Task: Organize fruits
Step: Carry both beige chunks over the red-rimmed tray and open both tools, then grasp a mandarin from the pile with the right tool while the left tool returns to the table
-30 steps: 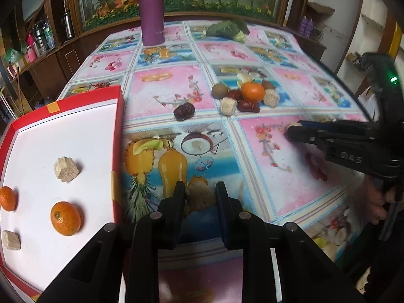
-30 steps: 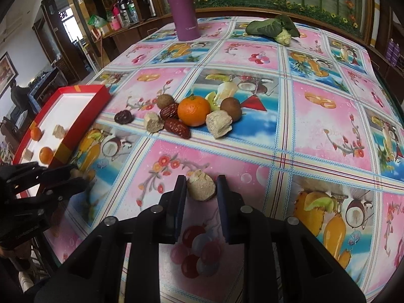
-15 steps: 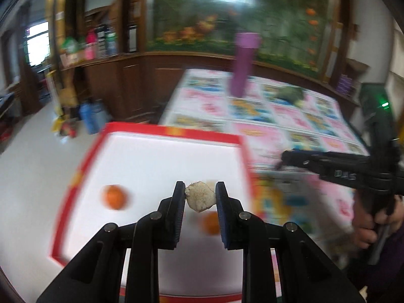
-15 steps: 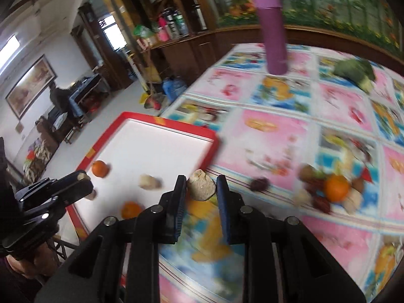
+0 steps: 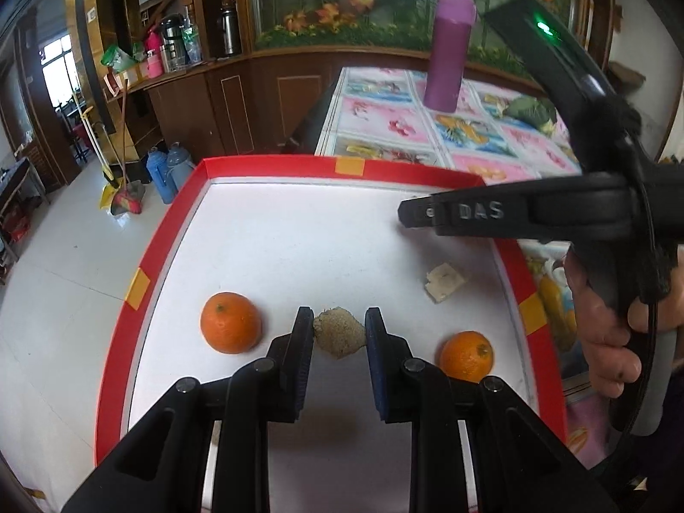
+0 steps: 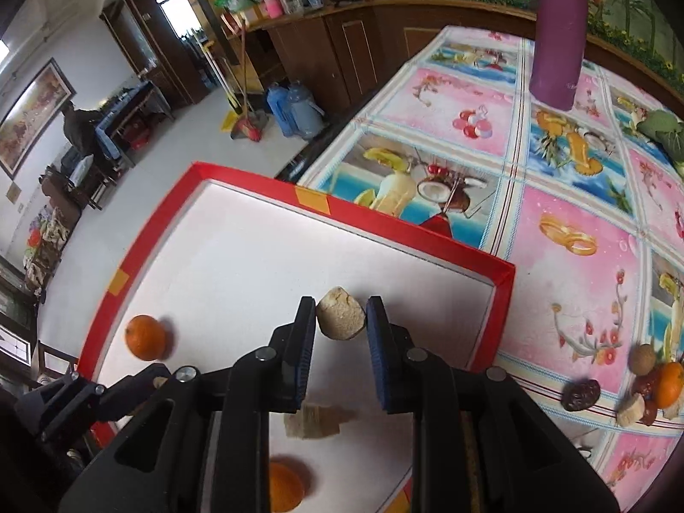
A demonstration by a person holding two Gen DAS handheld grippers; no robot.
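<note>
1. Where both grippers hang over the red-rimmed tray [image 5: 171,231], each pinches a rough tan lump: left gripper [image 5: 339,333] on one lump [image 5: 339,335], right gripper [image 6: 340,318] on another lump [image 6: 340,318].
2. Tray contents: two smooth round oranges [image 5: 231,322], at 9 and 3 o'clock of the left jaws; one pale cube [image 5: 444,281] at 2 o'clock.
3. Each lump sits between the fingertips, jaws nearly closed.

The only lettering that reads clearly is "DAS", in raised pale capitals on the side of the black plastic right hand-held gripper [image 5: 404,216], at the right of centre in the left wrist view. The tall purple cylindrical bottle [image 6: 558,34], at the upper right of the right wrist view, carries a faint small mark near its base, too small to read. No other text, number or sign is legible.
</note>
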